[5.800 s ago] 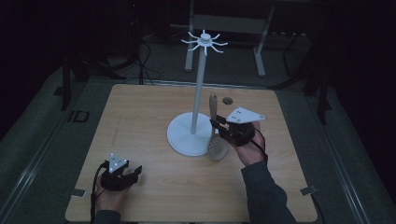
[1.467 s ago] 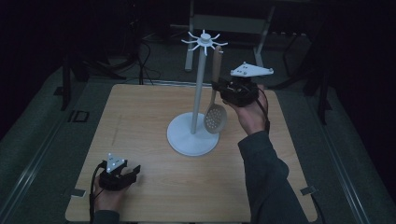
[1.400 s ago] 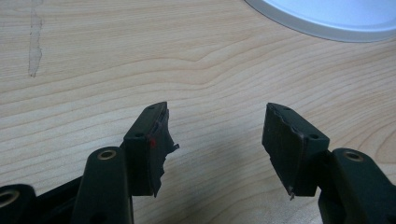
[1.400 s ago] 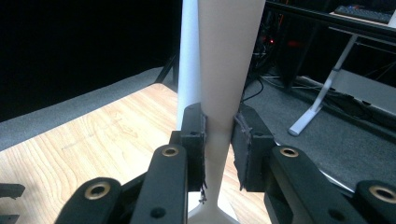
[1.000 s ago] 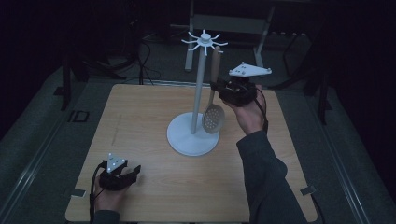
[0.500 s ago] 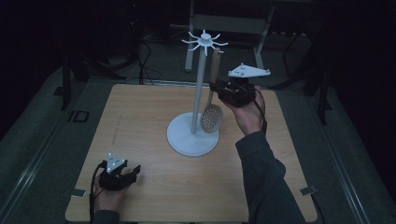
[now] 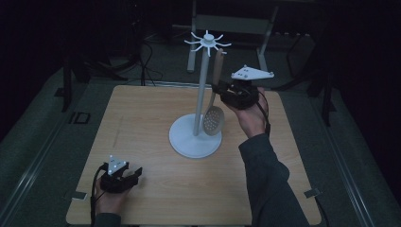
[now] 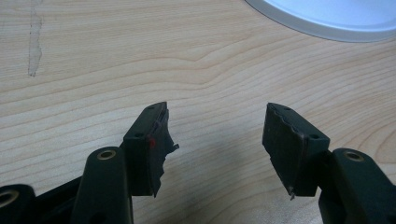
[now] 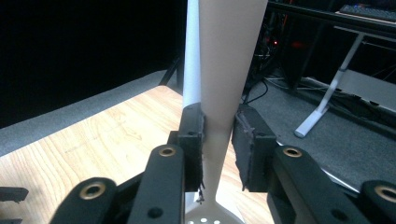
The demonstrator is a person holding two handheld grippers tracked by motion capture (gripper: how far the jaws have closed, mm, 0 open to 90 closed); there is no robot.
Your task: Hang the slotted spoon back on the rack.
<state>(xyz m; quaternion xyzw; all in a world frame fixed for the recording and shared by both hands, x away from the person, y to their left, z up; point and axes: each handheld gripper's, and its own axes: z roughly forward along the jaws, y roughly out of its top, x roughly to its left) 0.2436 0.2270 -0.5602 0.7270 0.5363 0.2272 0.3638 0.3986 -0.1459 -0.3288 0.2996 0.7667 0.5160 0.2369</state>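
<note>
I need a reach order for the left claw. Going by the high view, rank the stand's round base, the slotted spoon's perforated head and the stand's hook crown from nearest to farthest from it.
1. Round base: mid-table, up and right of the left claw.
2. Perforated head of the slotted spoon: hanging just beyond the base, right of the pole.
3. Hook crown: at the pole's top, farthest.

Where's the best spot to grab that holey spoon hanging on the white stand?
Grip the slotted spoon on its long wooden handle, a bit below the hook, coming in level from the side away from the stand's pole. The handle hangs upright and is slim and flat, so jaws fit either side; the round head is too wide.
</note>
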